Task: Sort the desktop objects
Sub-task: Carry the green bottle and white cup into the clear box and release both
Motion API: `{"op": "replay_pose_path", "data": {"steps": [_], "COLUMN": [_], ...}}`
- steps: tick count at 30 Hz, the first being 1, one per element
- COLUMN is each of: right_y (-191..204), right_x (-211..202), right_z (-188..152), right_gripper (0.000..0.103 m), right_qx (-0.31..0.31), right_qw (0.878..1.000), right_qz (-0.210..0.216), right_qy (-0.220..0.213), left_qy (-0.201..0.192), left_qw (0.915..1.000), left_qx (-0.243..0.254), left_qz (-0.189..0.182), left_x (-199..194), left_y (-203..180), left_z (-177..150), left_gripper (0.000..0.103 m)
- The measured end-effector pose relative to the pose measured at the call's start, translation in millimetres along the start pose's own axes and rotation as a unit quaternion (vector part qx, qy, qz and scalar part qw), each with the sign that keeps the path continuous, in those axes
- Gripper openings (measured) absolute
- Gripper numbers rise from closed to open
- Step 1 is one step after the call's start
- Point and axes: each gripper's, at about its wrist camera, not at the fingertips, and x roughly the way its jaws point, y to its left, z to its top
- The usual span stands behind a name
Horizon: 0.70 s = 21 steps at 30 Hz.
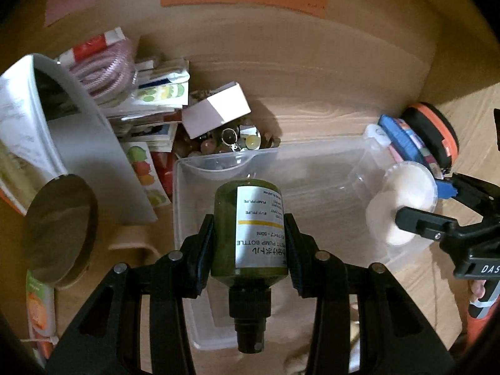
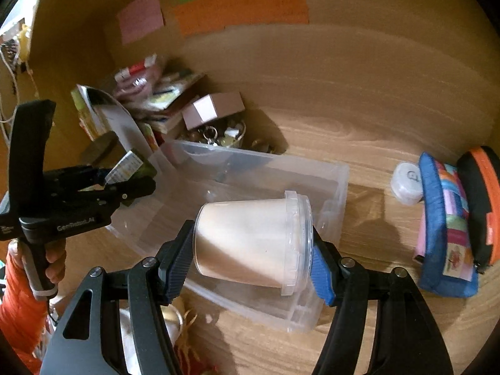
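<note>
Gripper on our left [image 1: 250,243] is squeezing a small green pump bottle [image 1: 250,231]; our right gripper [image 2: 250,250] is squeezing a clear plastic tub of white pads [image 2: 253,243], both over the clear plastic bin [image 2: 337,181] for sorting.

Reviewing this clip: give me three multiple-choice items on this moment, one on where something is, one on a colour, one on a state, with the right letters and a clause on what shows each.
1. Where is the small white round container?
A. inside the clear plastic bin
B. on the wooden desk beside the blue pouch
C. between the left gripper's jaws

2. What colour is the pump bottle held by the left gripper?
A. dark green with a white label
B. red
C. clear

3. How does the clear lidded tub in the right gripper sit?
A. upright, lid up
B. lying on its side, lid towards the blue pad
C. with its lid off

Answers:
1 B: it rests on the desk next to the blue pouch, outside the clear plastic bin.
2 A: green body, white label.
3 B: the lidded rim faces the blue pad.
</note>
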Motion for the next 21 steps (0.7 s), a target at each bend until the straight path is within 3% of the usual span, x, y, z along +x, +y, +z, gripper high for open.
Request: {"op": "replay_pose_path", "data": {"steps": [11,21], "right_y": [0.9,11.3], "right_x": [47.4,69.8], "right_z": [15.9,13.6], "right_gripper": [0.062,0.062], "right_qx": [-0.009,-0.036], "right_qw": [0.999,0.996], "right_qz": [-0.006,-0.023], "right_qy": [0.051,0.081], "left_qy": [0.038,0.038], "left_qw": [0.9992,0.9978], "left_qx": [0.012,0.045], "left_qz": [0.008,0.031], "left_x": [38.5,46.5], "left_y": [1.6,-11.3], "left_z": [1.6,-0.8], "left_gripper": [0.041,0.041]}}
